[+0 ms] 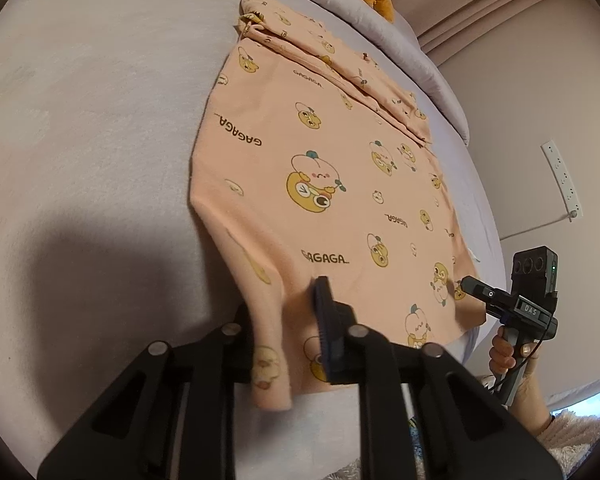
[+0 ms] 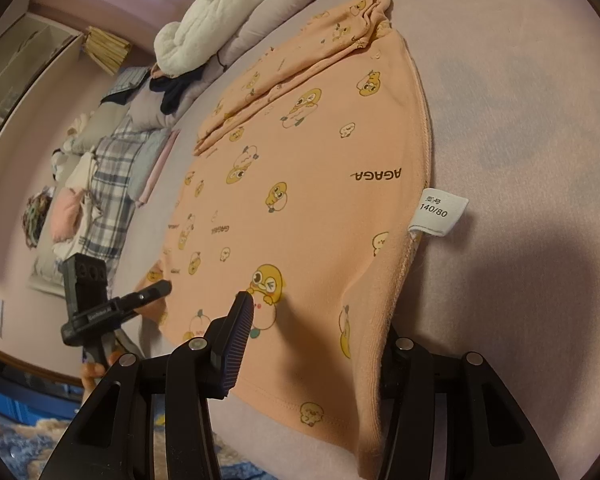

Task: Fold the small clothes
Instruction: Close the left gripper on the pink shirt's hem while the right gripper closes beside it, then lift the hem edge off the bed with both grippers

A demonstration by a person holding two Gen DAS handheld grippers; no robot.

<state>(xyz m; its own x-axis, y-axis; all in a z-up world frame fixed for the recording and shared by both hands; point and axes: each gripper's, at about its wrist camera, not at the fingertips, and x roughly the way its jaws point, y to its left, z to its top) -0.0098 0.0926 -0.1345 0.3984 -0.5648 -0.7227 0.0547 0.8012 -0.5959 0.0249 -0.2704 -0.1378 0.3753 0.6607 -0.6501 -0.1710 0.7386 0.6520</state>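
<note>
A peach child's garment (image 1: 320, 152) printed with cartoon ducks and "GAGAGA" lies flat on the lilac bed sheet (image 1: 92, 128), with a folded strip across its far end. My left gripper (image 1: 284, 316) is shut on the garment's near left corner; cloth drapes over and hides the left finger. In the right wrist view, the garment (image 2: 308, 184) shows a white size label (image 2: 440, 212) at its right edge. My right gripper (image 2: 316, 336) stands open with the near right corner between its jaws; cloth covers the right finger. Each gripper shows in the other's view: the right gripper (image 1: 472, 286) and the left gripper (image 2: 156, 292).
A rolled lilac quilt (image 1: 400, 32) and a white plush pillow (image 2: 220, 12) lie along the bed's far side. Piled clothes and plaid fabric (image 2: 112, 168) sit at the left. A power strip (image 1: 562, 180) hangs on the wall. A hand (image 1: 508, 352) holds the right gripper's handle.
</note>
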